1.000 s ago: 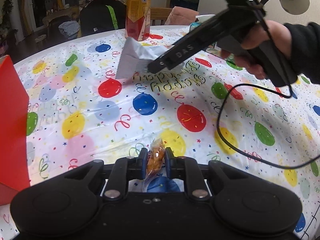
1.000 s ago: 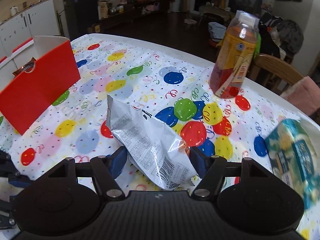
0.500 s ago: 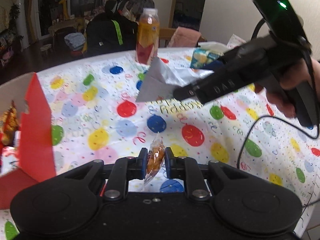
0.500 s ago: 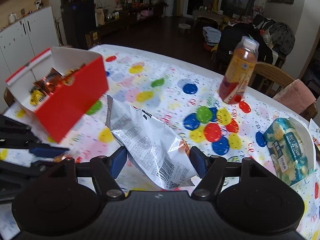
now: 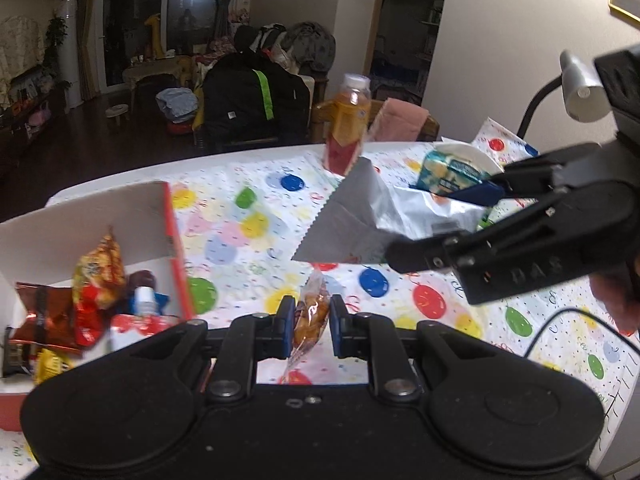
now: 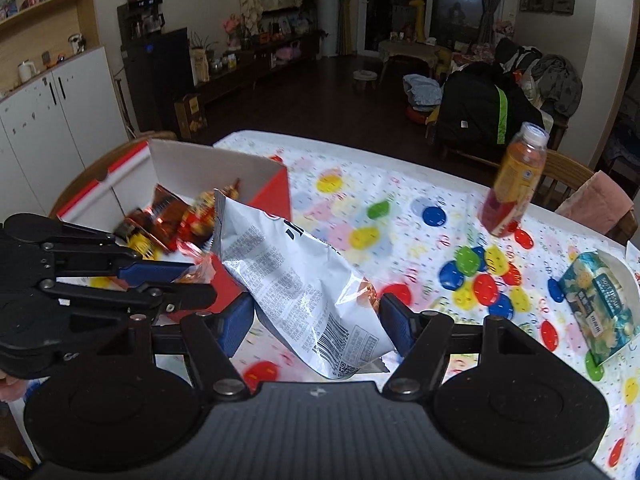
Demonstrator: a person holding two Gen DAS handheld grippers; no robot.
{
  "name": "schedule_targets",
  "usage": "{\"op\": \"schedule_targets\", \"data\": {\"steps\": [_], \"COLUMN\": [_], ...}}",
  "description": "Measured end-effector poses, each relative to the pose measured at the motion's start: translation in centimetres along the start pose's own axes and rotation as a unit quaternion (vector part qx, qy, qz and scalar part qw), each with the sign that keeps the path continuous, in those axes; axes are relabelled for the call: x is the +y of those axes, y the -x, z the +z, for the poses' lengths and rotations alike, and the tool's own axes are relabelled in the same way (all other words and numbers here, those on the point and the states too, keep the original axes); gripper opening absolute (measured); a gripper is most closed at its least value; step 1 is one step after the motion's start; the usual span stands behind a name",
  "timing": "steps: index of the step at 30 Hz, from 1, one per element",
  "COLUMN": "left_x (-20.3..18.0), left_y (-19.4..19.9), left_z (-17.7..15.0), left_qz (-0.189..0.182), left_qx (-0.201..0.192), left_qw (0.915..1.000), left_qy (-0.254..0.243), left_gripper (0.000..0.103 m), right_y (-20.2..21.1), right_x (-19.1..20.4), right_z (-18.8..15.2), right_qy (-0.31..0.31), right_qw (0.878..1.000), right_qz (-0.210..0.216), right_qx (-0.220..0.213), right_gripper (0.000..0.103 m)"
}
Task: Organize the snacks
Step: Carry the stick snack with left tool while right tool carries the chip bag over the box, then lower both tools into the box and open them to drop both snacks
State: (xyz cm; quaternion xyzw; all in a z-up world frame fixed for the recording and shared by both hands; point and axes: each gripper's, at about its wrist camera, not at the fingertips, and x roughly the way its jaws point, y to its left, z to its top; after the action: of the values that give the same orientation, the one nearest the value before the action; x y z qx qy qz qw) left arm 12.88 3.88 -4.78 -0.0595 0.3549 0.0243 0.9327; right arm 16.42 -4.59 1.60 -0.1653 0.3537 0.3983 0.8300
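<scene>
left gripper pinching small snack packet | right gripper clamping silver bag | both raised, likely to drop into red box

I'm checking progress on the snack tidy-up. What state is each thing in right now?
Left gripper: shut on small clear-wrapped snack, held off the table.
Right gripper: shut on silver snack bag, lifted.
Red box: open, holding several snacks.
Juice bottle: upright, capped.
Tissue pack: lying in white dish.
</scene>
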Motion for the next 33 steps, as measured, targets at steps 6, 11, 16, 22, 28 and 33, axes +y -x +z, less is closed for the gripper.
{"op": "schedule_targets", "data": {"steps": [6,11,16,22,28,33], "left_x": [3.2,6.1,8.9,12.2,15.4,18.4], "left_y": [1.8,3.5,4.8,5.6,6.0,5.6], "left_z": [0.4,0.6,0.7,0.4,0.5,0.6], "left_qz": [0.017,0.035,0.052,0.072,0.1,0.125], "left_qx": [-0.012,-0.023,-0.03,-0.032,-0.035,-0.026], "left_qw": [0.9997,0.9988,0.9976,0.9956,0.9928,0.9902], "left_qy": [0.012,0.023,0.034,0.052,0.056,0.056], "left_gripper": [0.014,0.014,0.014,0.014,0.014,0.015], "right_y": [-0.6,-1.2,-2.3,-4.2,-6.5,-8.9], "right_x": [3.9,6.9,9.4,11.6,12.5,13.3], "right_z": [1.2,2.2,3.5,4.8,5.9,6.2], "right_qy": [-0.006,0.001,0.008,0.011,0.017,0.027], "right_qw": [1.0,1.0,1.0,1.0,1.0,0.999], "right_qz": [0.004,0.005,0.004,-0.004,-0.018,-0.028], "right_qx": [-0.002,-0.007,-0.009,-0.004,0.006,0.024], "right_gripper": [0.069,0.069,0.069,0.069,0.069,0.069]}}
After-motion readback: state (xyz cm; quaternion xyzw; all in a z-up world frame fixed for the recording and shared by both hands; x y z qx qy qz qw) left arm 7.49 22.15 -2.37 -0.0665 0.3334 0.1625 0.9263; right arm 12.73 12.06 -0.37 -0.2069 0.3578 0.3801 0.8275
